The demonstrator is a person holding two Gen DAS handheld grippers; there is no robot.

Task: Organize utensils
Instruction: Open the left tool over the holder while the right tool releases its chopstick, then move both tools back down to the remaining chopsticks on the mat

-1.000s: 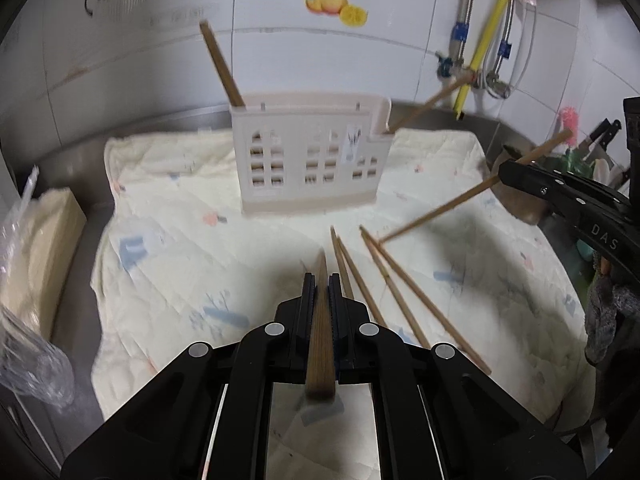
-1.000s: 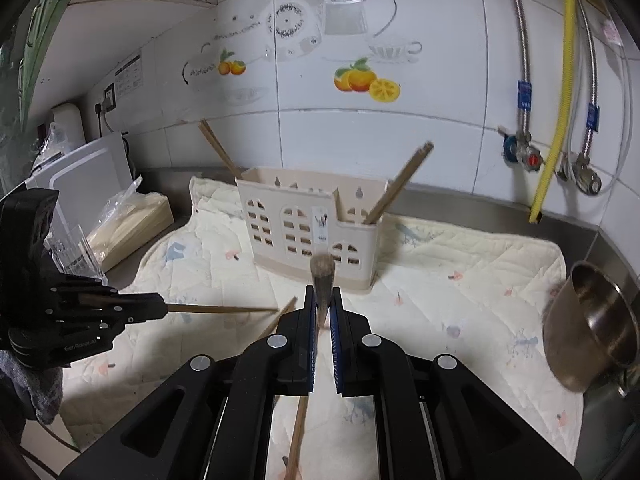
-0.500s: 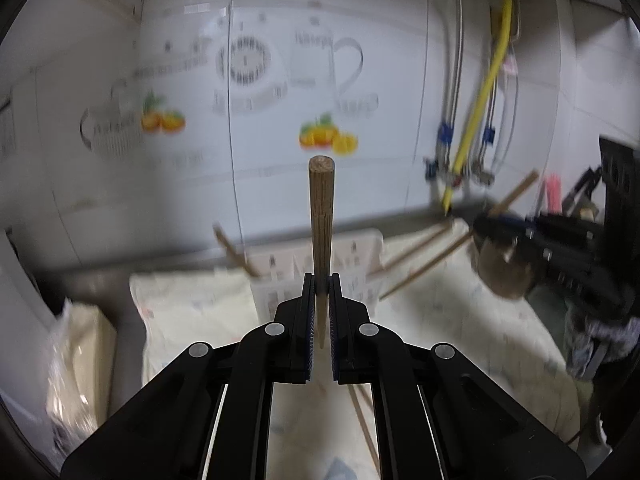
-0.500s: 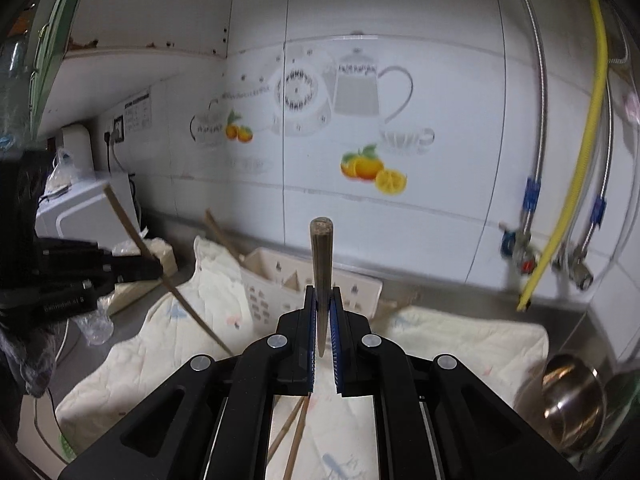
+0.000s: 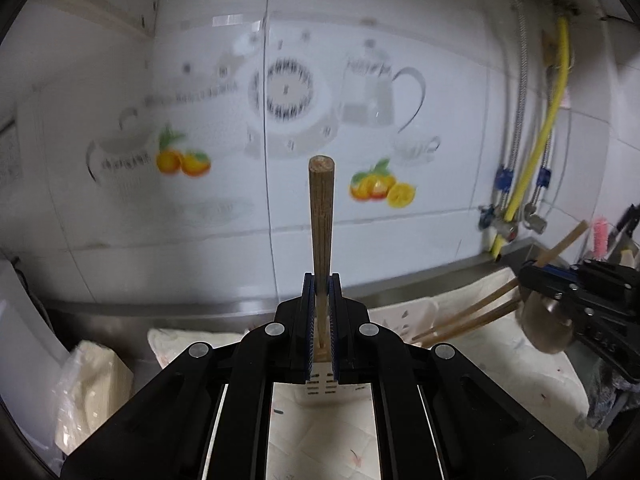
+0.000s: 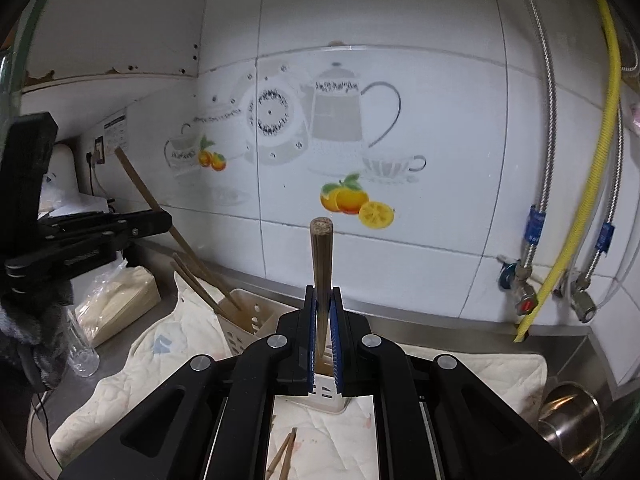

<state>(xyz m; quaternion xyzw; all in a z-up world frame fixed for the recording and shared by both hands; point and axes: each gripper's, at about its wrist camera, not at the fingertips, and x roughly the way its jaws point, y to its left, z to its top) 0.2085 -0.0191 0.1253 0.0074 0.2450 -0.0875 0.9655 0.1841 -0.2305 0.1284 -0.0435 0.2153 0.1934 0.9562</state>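
From the left wrist camera, the left hand-held gripper (image 5: 320,320) is clamped tight on a light brown wooden chopstick (image 5: 321,216), gripped low on its shaft so the blunt, squared top stands up in front of the glossy white tiled wall (image 5: 200,60); holding it upright this way likely readies it to drop tip-first into the holder. Below the jaws a sliver of the cream plastic utensil holder (image 5: 320,390), pierced with small slots, shows on a pale quilted cloth (image 5: 540,380) covering the tabletop. Toward the right edge, the right hand-held gripper (image 5: 532,276) appears, black and angular, with a chopstick running through it; two more sticks beside it lean out of the holder, though motion blur makes it hard to tell them apart. From the right wrist camera, the right hand-held gripper (image 6: 323,320) is likewise shut on a darker, round-tipped chopstick (image 6: 321,264), held near vertical above the perforated holder (image 6: 244,320), which sits near the cloth's back edge by the steel rim. Several chopsticks (image 6: 200,284) already lean in its left compartment. The left hand-held gripper (image 6: 164,220) hovers at the left with its slanting chopstick (image 6: 138,184). Two chopsticks (image 6: 286,456) remain loose on the cloth (image 6: 140,380) near its front edge. A shiny steel pot (image 6: 568,420) sits at the tabletop's right corner.
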